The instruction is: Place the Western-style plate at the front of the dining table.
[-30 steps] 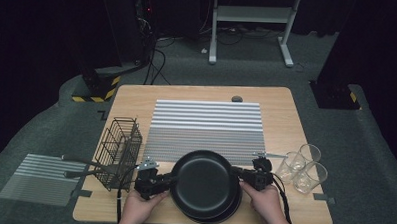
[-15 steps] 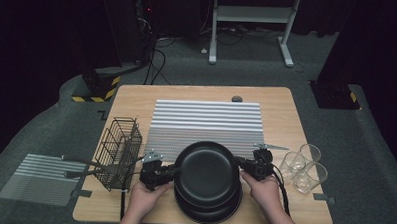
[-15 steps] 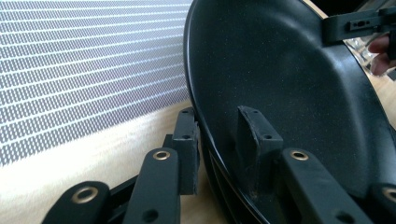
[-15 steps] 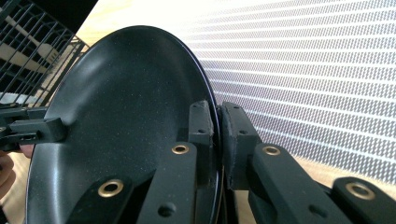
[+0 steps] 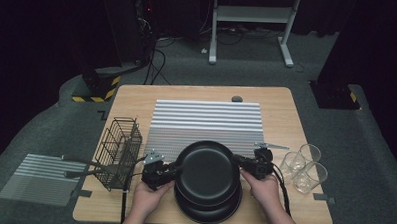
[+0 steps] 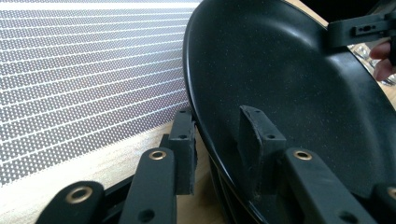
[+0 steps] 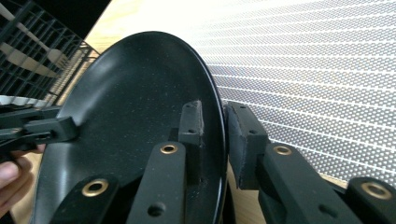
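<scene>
Now you had the top pan (image 5: 208,168) raised off the stack.
Left tool (image 5: 165,172) and right tool (image 5: 244,163) pinched its opposite rims, the right's jaws just easing; setting it on the surface (image 5: 137,97) remained.

The room around is nearly black; overhead light falls on the desk (image 5: 286,125) alone. The striped mat (image 7: 327,42) glares white far off, and the near claw parts look soft

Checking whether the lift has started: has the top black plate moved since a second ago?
Yes. The top black plate has shifted away from the person, farther onto the striped mat.
</scene>
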{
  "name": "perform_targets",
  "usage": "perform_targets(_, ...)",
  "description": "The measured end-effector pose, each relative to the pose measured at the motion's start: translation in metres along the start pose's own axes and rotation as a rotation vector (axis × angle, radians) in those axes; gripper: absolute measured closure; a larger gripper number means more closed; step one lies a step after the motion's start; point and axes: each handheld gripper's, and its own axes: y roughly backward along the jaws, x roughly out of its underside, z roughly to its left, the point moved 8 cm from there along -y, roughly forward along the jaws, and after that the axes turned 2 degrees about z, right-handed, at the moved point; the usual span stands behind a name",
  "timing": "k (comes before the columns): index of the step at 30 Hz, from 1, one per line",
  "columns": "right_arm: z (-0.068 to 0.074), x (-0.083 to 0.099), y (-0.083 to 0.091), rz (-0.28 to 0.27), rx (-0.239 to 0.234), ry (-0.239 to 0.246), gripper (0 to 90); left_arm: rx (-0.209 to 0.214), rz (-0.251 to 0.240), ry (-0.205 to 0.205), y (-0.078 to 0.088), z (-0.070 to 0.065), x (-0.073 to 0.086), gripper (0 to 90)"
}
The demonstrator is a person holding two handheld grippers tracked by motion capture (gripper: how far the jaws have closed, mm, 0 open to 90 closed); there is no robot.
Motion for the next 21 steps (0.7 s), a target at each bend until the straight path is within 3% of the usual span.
perform_targets(6,0.0,0.004,-0.001,0.004,0.032,0.026,68.2,-0.018,-0.016,-0.007,0.0,-0.001,0.0,66.7)
perform_targets(12,0.002,0.011,0.006,0.019,0.017,0.032,59.2,-0.022,-0.014,-0.01,0.0,-0.001,0.0,66.7)
perform_targets(21,0.008,0.028,0.018,0.045,0.023,0.042,55.8,-0.023,-0.014,-0.009,0.0,-0.001,0.0,66.7)
